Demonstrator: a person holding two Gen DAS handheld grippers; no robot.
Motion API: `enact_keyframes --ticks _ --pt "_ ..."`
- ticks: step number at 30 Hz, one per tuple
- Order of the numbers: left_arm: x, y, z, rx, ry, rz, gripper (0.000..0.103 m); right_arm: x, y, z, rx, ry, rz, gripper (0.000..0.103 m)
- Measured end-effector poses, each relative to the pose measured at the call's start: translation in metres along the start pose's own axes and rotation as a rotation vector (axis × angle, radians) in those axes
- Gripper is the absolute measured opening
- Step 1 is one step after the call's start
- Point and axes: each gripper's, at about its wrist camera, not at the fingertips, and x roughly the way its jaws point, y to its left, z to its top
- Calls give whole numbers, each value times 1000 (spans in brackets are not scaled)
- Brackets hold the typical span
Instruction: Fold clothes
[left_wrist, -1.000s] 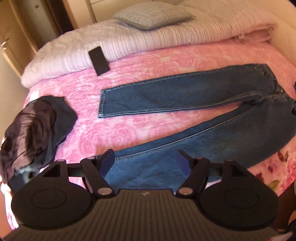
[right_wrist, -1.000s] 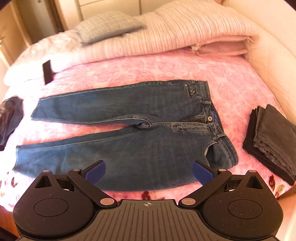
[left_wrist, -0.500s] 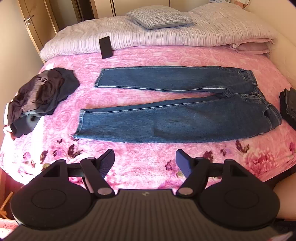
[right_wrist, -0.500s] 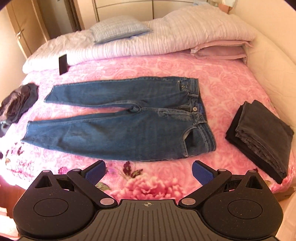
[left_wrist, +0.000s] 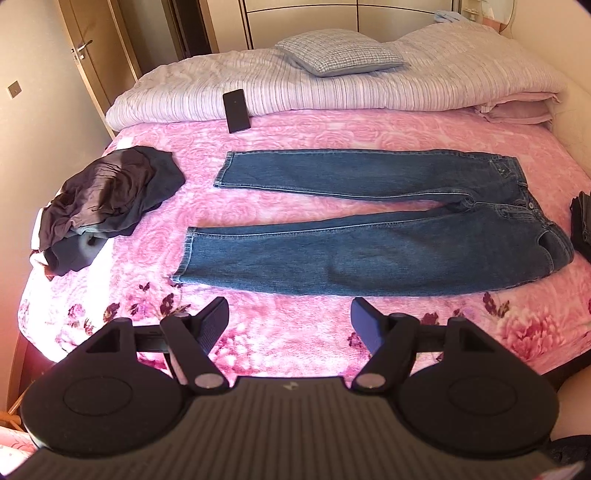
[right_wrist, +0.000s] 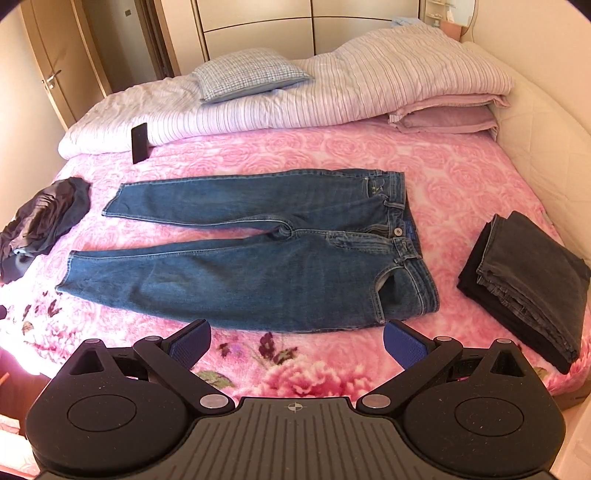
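Both grippers pulled back since a second ago: then they hung right over the jeans, now the whole bed (left_wrist: 295, 122) is in frame.

Jeans (right_wrist: 258, 258) lie flat mid-bed, legs apart, hems at 9 o'clock, waistband at 3.

Left gripper (left_wrist: 289, 317): fingers wide, nothing between them, over the blanket (right_wrist: 461, 177) just short of the near leg.

Right gripper (right_wrist: 297, 341): fingers wide, empty.

Folded dark stack (right_wrist: 528, 280) at 3 o'clock, crumpled dark pile (left_wrist: 107, 199) at 9, phone (left_wrist: 237, 110) at 11.
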Motion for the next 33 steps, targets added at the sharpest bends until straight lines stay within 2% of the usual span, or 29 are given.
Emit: enact_keyframes --ticks 12,15,19,24,28,31,33 --pt "5 4 -2 1 15 26 69 16 -4 7 -3 10 -1 102" --pt "8 0 -6 61 8 55 69 21 -5 3 -15 11 -7 102" --pt "19 -11 -16 261 -30 118 69 30 -8 -6 -82 -8 -32 102" --pt "62 -22 -37 596 -63 181 69 58 0 -23 -349 -29 -110 102" --pt "130 -17 -59 814 -37 204 69 97 4 -43 -557 -2 -141 102" --pt "191 -3 -71 919 -25 211 66 130 3 -55 -662 27 -144 102" --pt "235 7 -77 977 -16 212 65 153 3 -61 -730 45 -154 95"
